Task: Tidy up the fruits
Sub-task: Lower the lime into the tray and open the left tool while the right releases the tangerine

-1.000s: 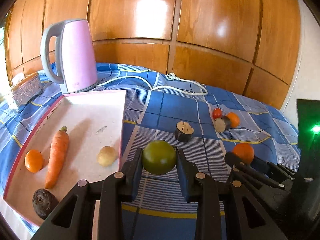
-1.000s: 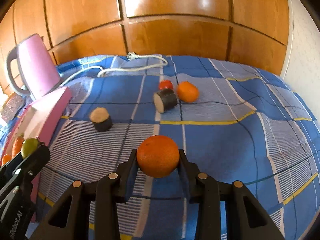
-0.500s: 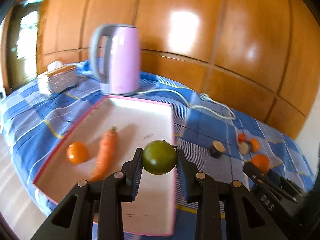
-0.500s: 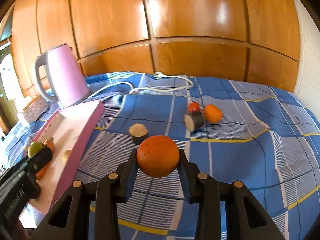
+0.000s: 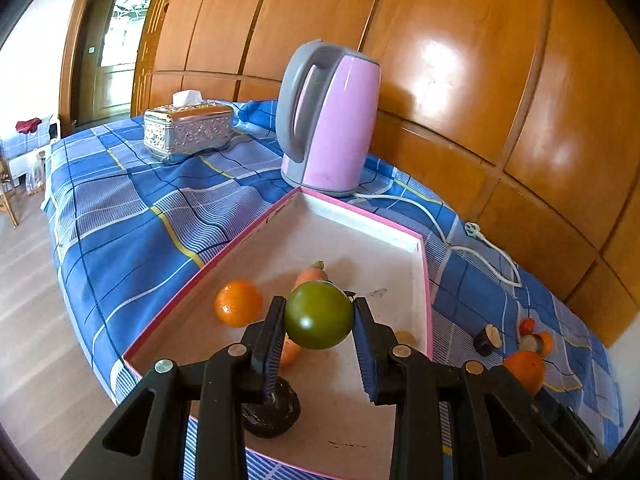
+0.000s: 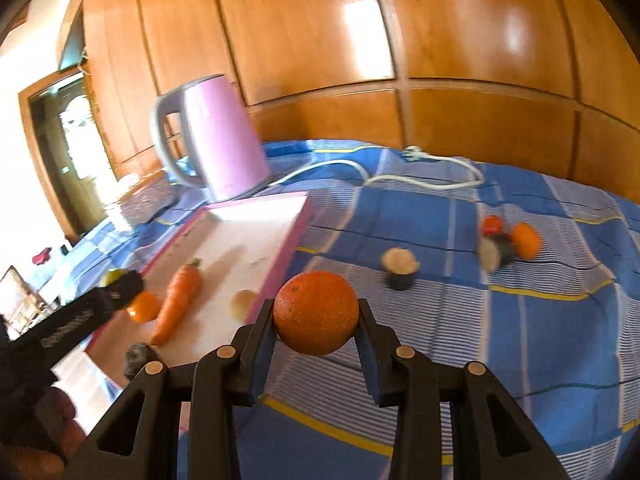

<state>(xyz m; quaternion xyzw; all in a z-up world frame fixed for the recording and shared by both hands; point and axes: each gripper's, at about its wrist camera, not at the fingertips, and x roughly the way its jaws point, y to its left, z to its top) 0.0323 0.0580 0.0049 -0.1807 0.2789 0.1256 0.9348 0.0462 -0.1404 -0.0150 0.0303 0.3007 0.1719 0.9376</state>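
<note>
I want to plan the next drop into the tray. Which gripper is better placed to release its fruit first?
Left. The left gripper holds the green tomato already above the pink tray, while the right gripper holds its orange beside it, over the checked cloth.

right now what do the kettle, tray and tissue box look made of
Kettle: likely plastic, glossy pink body with matte grey handle. Tray: looks like painted board or plastic, matte white inside, pink rim; hard to tell. Tissue box: probably metal, shiny silver with embossed pattern.
</note>
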